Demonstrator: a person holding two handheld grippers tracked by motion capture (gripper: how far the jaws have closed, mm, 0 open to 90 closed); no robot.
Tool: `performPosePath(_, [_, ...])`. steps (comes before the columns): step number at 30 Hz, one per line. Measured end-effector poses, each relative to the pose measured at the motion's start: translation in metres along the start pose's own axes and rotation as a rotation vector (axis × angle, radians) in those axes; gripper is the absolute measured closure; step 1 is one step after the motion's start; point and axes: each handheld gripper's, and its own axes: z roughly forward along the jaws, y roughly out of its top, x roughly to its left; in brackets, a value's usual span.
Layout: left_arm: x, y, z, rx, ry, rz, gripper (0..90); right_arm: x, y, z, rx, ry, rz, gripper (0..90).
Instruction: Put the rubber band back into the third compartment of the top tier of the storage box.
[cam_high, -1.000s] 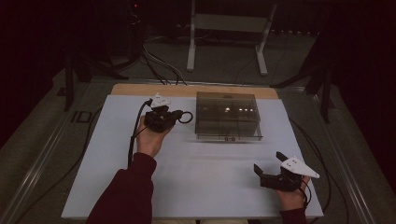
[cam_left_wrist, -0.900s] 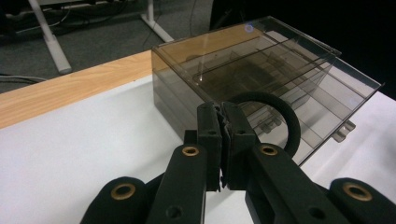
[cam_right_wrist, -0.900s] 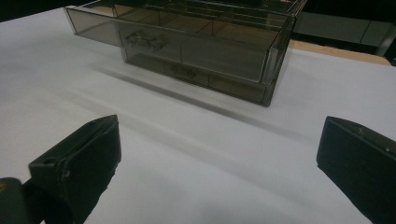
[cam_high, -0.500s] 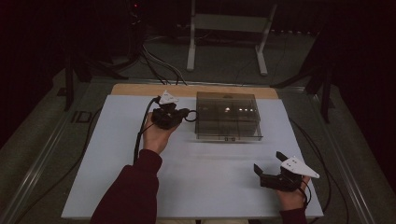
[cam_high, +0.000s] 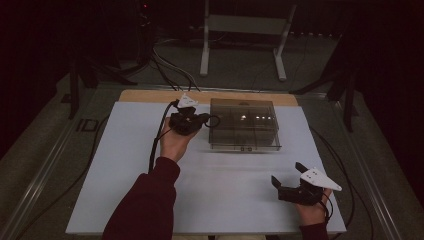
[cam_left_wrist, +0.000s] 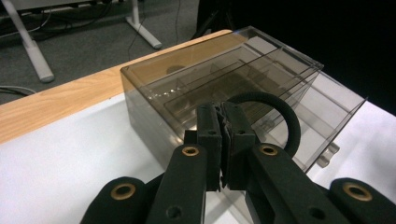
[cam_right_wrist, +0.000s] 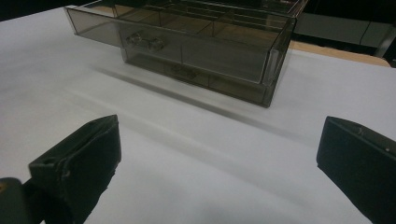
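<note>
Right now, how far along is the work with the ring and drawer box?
Done: the left hand-held gripper is shut on the black ring. In hand: it holds the ring beside the smoky drawer box. Left: placing the ring; the right hand-held gripper waits open.

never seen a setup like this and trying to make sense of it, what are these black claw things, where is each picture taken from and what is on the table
A person sits at a white table and holds a hand-held two-jaw gripper in each hand. There is no robot arm.

The high view looks down from above the person. The other two views come from cameras riding on each gripper, looking along its black jaws.

On the table stands a smoky clear plastic drawer box, its upper drawer pulled partly out in the right gripper view.

The left gripper is shut on a black ring, like a hair tie, right beside the box. The right gripper rests near the table's front edge, jaws wide open and holding nothing.
</note>
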Motion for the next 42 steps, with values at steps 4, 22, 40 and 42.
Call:
performPosePath(4, [-0.005,0.006,0.004,-0.003,-0.011,0.009,88.8,0.000,0.000,0.000,-0.001,-0.001,0.000,0.3])
performPosePath(22, [-0.023,0.024,0.025,0.005,-0.046,0.036,88.8,-0.001,0.000,-0.001,-0.003,0.000,0.001,0.3])
performPosePath(40, [-0.038,0.037,0.047,0.012,-0.076,0.047,88.8,-0.001,0.000,0.001,0.000,0.000,0.001,0.3])
performPosePath(42, [-0.040,0.038,0.048,0.010,-0.083,0.049,88.7,-0.001,0.000,0.001,0.000,0.000,0.001,0.3])
